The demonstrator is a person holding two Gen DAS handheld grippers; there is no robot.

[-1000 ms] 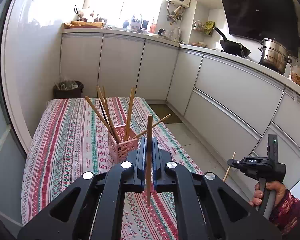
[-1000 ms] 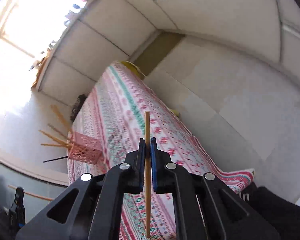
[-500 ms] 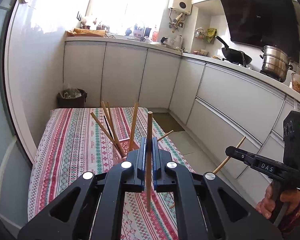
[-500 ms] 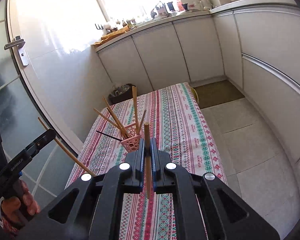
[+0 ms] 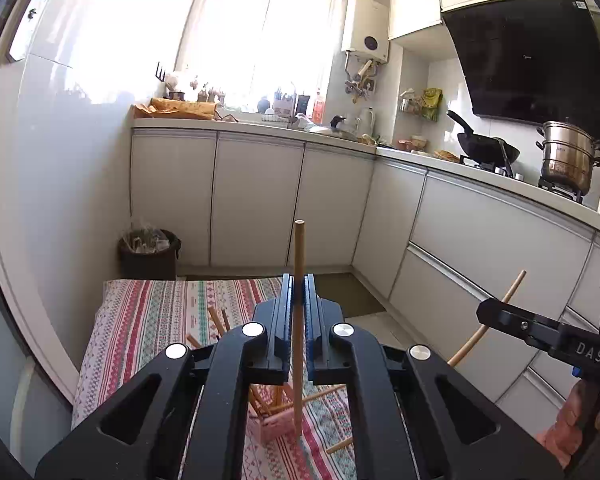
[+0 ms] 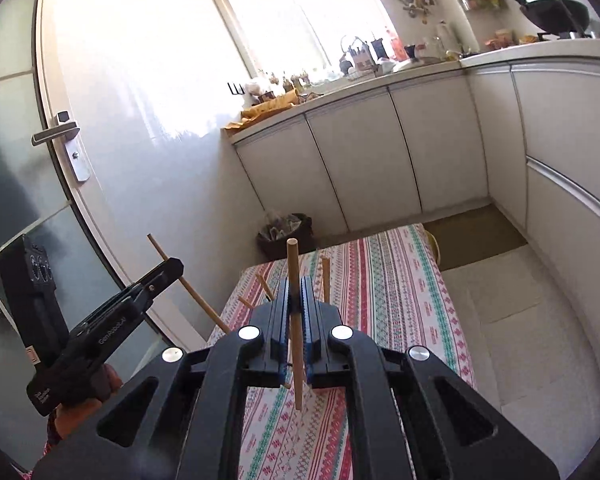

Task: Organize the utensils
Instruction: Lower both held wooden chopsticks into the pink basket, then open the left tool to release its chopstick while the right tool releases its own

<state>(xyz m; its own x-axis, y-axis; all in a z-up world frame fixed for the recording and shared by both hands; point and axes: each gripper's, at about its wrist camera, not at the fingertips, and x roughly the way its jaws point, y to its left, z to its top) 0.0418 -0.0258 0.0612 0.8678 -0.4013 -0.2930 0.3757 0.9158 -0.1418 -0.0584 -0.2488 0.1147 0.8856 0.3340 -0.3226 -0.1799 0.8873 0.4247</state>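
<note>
A: Since the left gripper [image 5: 298, 344] is clamped on one chopstick [image 5: 298, 280] and the right gripper [image 6: 296, 344] on another [image 6: 293, 280], what could fail?

B: A thin stick may pivot or slip, then miss the pink basket [image 5: 270, 426], low centre, just under the left gripper on the bench [image 5: 140, 320].

A: Crowding?

B: Likely; leaning sticks could deflect it.
</note>
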